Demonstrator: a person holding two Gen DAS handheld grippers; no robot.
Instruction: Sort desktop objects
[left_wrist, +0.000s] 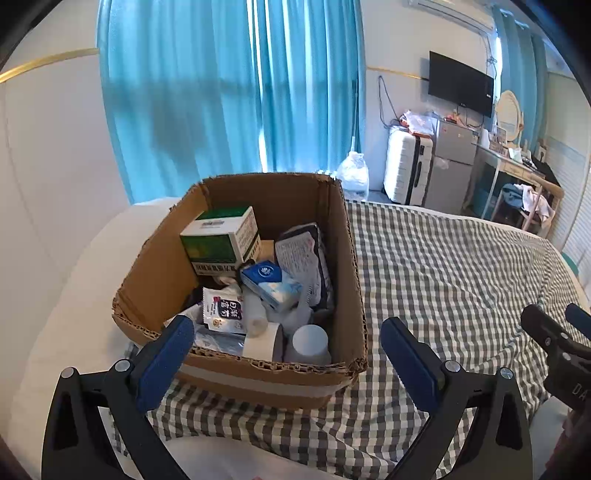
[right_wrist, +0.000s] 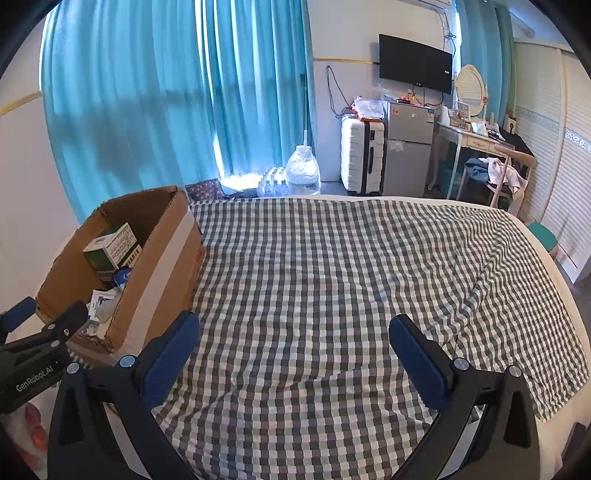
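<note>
While the cardboard box (left_wrist: 236, 291) sits at the left edge of the checked cloth (right_wrist: 332, 280) spread over the bed, the left gripper (left_wrist: 286, 349) hangs just in front of it with its jaws spread wide and nothing between the blue pads. Inside the box lies a jumble of small things: a green and white carton (left_wrist: 218, 236) stands against the far wall of the box, a blue and white packet (left_wrist: 269, 284) lies just in front of the carton, a white sachet with red and black print (left_wrist: 222, 309) lies toward the box's near left corner, a roll of white tape (left_wrist: 263, 341) leans on the box's near wall, and a white-capped bottle (left_wrist: 309, 341) stands just right of the roll. The right gripper (right_wrist: 293, 349) is to the right of the box, over bare checked cloth, its jaws likewise wide apart and empty. Beyond the box hang turquoise curtains (left_wrist: 229, 85); further right of the box, across the room, stand a white suitcase (right_wrist: 362, 157) and a small grey fridge (right_wrist: 408, 147).
</note>
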